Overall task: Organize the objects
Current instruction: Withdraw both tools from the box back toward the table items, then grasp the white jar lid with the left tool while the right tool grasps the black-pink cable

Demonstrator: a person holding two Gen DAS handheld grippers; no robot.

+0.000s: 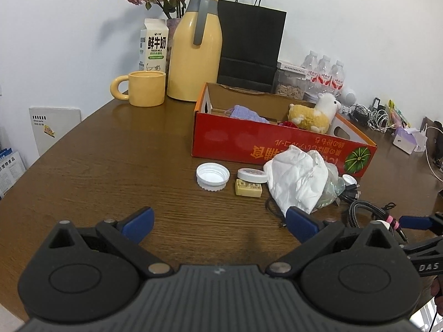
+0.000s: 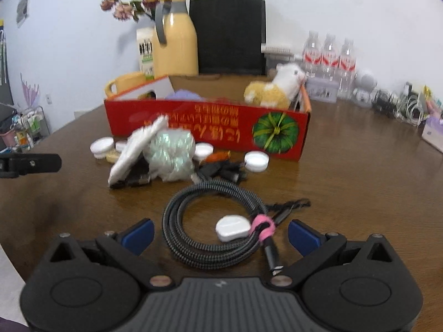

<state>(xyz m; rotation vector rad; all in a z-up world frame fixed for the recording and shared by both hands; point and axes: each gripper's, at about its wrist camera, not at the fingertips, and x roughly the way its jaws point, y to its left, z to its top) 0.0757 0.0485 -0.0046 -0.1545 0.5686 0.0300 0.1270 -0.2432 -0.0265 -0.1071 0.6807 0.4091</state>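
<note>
Two wide-open grippers: the right gripper (image 2: 221,233) brackets the coiled black braided cable (image 2: 199,221) at lower centre; the left gripper (image 1: 220,222) holds nothing.

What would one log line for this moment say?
left tool: open, empty | right tool: open, over coiled cable | box: holds plush | clutter outside

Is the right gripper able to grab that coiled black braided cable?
Probably yes. The right gripper is open, and the coiled black braided cable lies on the table right between its fingers with nothing covering it.
</note>
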